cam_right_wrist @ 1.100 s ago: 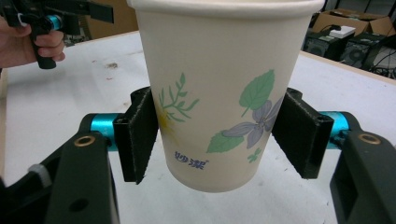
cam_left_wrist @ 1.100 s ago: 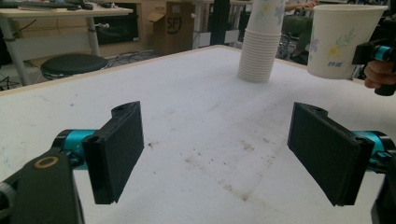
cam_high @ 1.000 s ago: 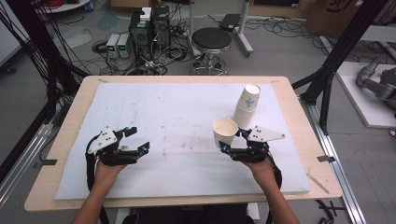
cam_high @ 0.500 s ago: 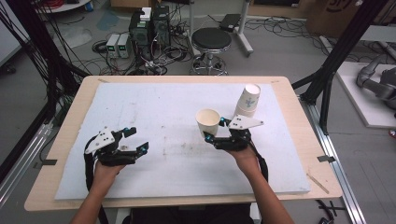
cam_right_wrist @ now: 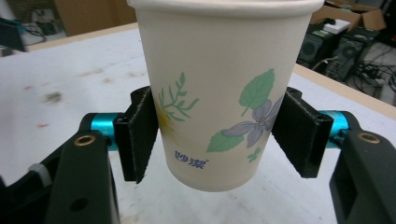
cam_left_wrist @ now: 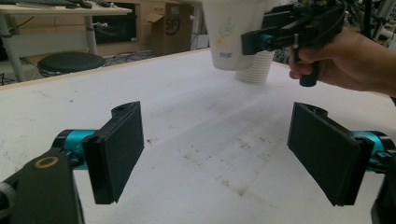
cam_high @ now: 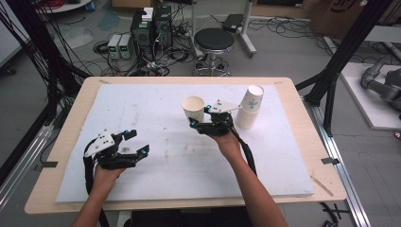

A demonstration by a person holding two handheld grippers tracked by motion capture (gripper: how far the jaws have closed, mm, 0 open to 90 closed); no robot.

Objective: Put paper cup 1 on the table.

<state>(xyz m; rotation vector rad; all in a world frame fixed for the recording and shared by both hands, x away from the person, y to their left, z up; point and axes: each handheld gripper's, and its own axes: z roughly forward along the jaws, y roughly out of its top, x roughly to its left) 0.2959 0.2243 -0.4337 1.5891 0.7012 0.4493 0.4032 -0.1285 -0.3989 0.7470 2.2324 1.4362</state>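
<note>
Cup [cam_right_wrist: 219,93], white paper, floral print

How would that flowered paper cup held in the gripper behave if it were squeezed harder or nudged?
The paper cup looks thin-walled, so it would probably dent under a harder squeeze from the right gripper. It seems empty in the high view, so likely very light. Being taller than its narrow base, it may tip easily on the table.
</note>
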